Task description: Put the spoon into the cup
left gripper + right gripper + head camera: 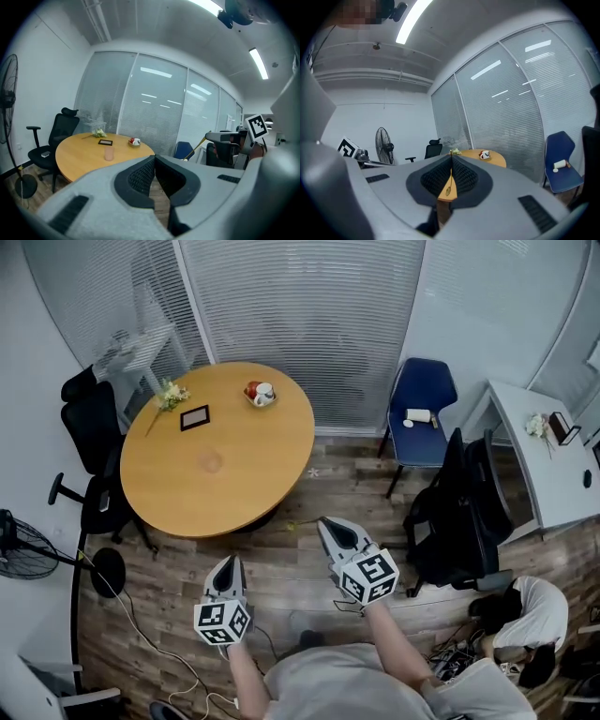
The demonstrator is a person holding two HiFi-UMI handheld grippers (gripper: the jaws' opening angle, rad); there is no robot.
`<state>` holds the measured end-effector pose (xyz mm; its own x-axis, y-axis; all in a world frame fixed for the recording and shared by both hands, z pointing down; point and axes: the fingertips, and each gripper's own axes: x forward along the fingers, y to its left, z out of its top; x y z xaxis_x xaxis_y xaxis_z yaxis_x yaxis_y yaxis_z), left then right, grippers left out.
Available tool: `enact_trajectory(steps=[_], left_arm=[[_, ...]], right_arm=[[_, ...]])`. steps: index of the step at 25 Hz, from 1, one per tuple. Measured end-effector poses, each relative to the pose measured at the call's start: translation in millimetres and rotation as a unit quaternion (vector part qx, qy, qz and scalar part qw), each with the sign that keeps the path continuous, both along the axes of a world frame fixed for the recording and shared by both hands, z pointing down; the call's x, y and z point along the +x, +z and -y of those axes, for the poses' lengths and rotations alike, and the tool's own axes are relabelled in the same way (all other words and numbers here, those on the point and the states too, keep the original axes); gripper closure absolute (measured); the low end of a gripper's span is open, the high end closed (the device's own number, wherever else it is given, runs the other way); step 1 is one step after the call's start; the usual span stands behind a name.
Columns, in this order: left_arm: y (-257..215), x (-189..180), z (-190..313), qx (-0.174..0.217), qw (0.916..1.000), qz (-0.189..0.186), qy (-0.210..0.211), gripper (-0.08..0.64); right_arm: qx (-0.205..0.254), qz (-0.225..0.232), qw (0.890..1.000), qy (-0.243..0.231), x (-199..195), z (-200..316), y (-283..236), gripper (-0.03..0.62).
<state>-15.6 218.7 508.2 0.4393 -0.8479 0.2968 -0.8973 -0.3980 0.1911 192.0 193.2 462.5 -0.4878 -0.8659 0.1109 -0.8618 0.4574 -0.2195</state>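
Grey and black, the left gripper (154, 158) is clenched with its jaws pressed together and nothing between them. The person holds it low over the wooden floor (178, 615). Beside it, slightly further forward, the right gripper (451, 157) is clamped on a thin yellow spoon (198, 145). In the left gripper view the spoon sticks out from the jaw tips and slants downward. In the right gripper view it shows as a narrow line ending in a small oval between the pads. Both grippers are well apart from the tabletop (244, 488), out over the floor.

Further on stands the round orange-brown tabletop. The cup (211, 462), pale pink and see-through, stands upright near its middle, alone and apart from the other things. Beyond the cup lies a dark frame (195, 417). A bunch of flowers (171, 394) lies near the far left edge, and a small bowl (260, 395) with something red and white in it sits at the far right edge.

A black chair (89, 423) stands at the left of the tabletop and a fan (23, 547) by the left wall. A blue chair (422, 404) stands at the right, before the blinds.
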Motion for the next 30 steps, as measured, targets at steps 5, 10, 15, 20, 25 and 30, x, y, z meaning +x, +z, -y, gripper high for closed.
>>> enact_trajectory(steps=[5,10,15,20,25,30], left_arm=[[-2.3,-38.6,37.5,0.003,0.9997,-0.025,0.002,0.552],[-8.3,-75.8,63.8,0.004,0.9996,-0.027,-0.007,0.551],[-8.9,-92.2,77.4,0.003,0.9992,-0.040,-0.011,0.552],[5.5,-114.9,95.0,-0.018,0.9989,-0.038,-0.021,0.552],[2.5,-135.7,136.3,-0.015,0.9989,-0.036,-0.028,0.552],[12.2,-143.3,179.4,-0.031,0.9994,-0.015,-0.007,0.551]], right_arm=[[0.009,0.002,1.000,0.001,-37.1,35.4,-2.2,0.589],[0.012,0.007,1.000,0.001,-63.7,59.3,-3.2,0.589],[0.011,0.013,1.000,-0.012,-83.1,85.6,-1.6,0.589],[0.003,0.028,0.999,-0.019,-101.4,120.2,8.7,0.589],[0.004,0.029,0.999,-0.032,-125.2,168.3,9.8,0.589],[0.002,0.020,0.999,-0.034,-131.4,220.7,16.3,0.589]])
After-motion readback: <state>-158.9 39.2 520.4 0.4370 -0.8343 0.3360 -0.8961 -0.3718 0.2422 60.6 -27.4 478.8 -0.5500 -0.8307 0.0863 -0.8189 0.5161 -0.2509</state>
